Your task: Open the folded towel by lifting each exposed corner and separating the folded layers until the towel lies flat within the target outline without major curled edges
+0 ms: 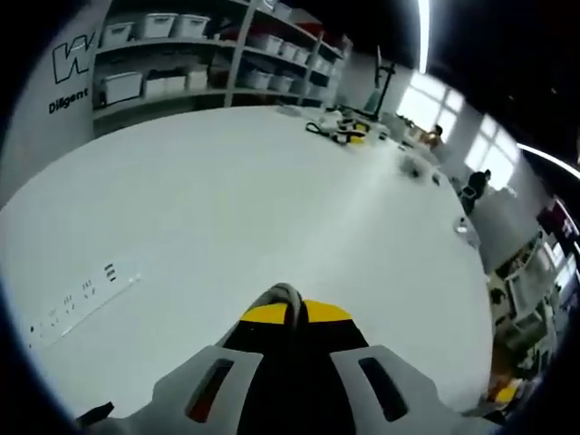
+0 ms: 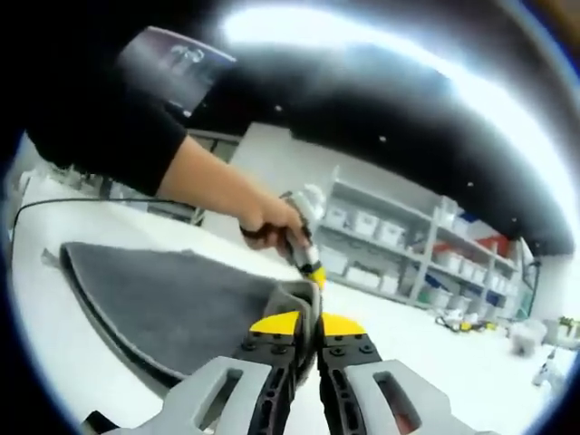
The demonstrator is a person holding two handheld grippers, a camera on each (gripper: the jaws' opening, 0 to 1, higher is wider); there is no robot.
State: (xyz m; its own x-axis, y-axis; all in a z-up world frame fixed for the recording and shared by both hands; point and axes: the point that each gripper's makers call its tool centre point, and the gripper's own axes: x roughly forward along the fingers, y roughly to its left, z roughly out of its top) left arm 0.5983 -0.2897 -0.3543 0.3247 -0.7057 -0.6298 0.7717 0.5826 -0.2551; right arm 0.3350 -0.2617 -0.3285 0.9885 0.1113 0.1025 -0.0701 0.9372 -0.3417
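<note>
The grey towel (image 2: 172,304) hangs lifted over the white table (image 2: 63,362) in the right gripper view, spreading left and down from the jaws. My right gripper (image 2: 309,319) is shut, with a fold of the towel's edge pinched between its yellow tips. Just beyond it is my left gripper (image 2: 313,269), held by a person's hand (image 2: 267,222), with its yellow tip at the same bunched towel edge. In the left gripper view, the left gripper (image 1: 288,304) is shut, and a small grey piece of towel (image 1: 279,293) shows at its tips.
The white table (image 1: 254,199) stretches ahead in the left gripper view, with a clear marked strip (image 1: 82,299) at the left and small tools (image 1: 344,131) at its far end. Shelves with white bins (image 1: 172,54) stand behind it. A black sleeve (image 2: 100,127) crosses the right gripper view.
</note>
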